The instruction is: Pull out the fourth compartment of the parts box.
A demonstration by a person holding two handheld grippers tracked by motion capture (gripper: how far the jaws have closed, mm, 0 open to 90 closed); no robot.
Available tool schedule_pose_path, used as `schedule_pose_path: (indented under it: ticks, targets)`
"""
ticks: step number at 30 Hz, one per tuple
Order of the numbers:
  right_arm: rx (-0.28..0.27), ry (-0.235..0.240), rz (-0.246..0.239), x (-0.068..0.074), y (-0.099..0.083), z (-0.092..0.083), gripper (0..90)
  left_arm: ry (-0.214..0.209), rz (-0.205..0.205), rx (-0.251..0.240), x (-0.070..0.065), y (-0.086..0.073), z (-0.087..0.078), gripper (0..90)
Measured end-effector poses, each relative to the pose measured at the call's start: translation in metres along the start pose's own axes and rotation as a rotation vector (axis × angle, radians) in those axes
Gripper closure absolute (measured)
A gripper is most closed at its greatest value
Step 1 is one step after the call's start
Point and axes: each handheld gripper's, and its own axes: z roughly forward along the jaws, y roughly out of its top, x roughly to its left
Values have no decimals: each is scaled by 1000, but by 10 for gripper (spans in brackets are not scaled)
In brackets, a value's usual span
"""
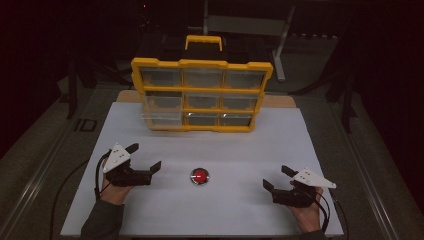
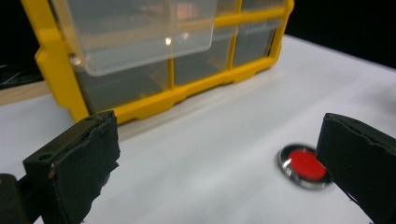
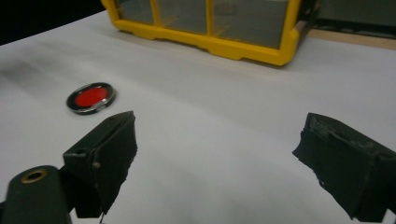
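The left gripper point(image 1: 146, 157) and right gripper point(image 1: 277, 179) rested on the white table point(image 1: 240, 210), jaws spread apart and empty. A red disc point(image 1: 200, 176) lay between them, before the yellow drawer box point(image 1: 202, 95).

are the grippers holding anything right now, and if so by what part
Nothing is held. The left gripper and the right gripper are both open with only white table between their jaws; the red disc lies untouched between them.

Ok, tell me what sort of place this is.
Probably a lab or workshop set up for recording handling tasks. A white table stands in a dark room, with a yellow drawer organizer upright on it, a small red disc in front, and metal frames behind.
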Motion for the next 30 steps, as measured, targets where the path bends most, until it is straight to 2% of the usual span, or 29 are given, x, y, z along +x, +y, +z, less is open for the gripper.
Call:
schedule_pose_path:
  ticks: [3, 6, 12, 17, 20, 25, 28, 30]
  targets:
    - [25, 13, -35, 1, 9, 1, 91, 10, 12, 16, 0, -4, -5, 2]
    - [31, 19, -57, 2, 18, 3, 87, 14, -4, 8, 2, -7, -9, 1]
    - [20, 54, -68, -3, 39, 7, 87, 18, -13, 9, 2, -13, -13, 1]
    - [8, 87, -56, -7, 58, 10, 86, 19, -5, 7, -1, -17, -17, 1]
    - [-1, 96, -71, -6, 68, 12, 86, 37, -1, 18, -3, -21, -18, 1]
    - [20, 131, -96, -2, 82, 21, 85, 44, -25, -2, -4, -23, -23, 0]
    - [51, 125, -112, 3, 88, 29, 85, 66, -30, -15, -3, -23, -25, 0]
    - [70, 128, -122, 7, 91, 35, 85, 63, -43, -19, -2, -23, -26, 0]
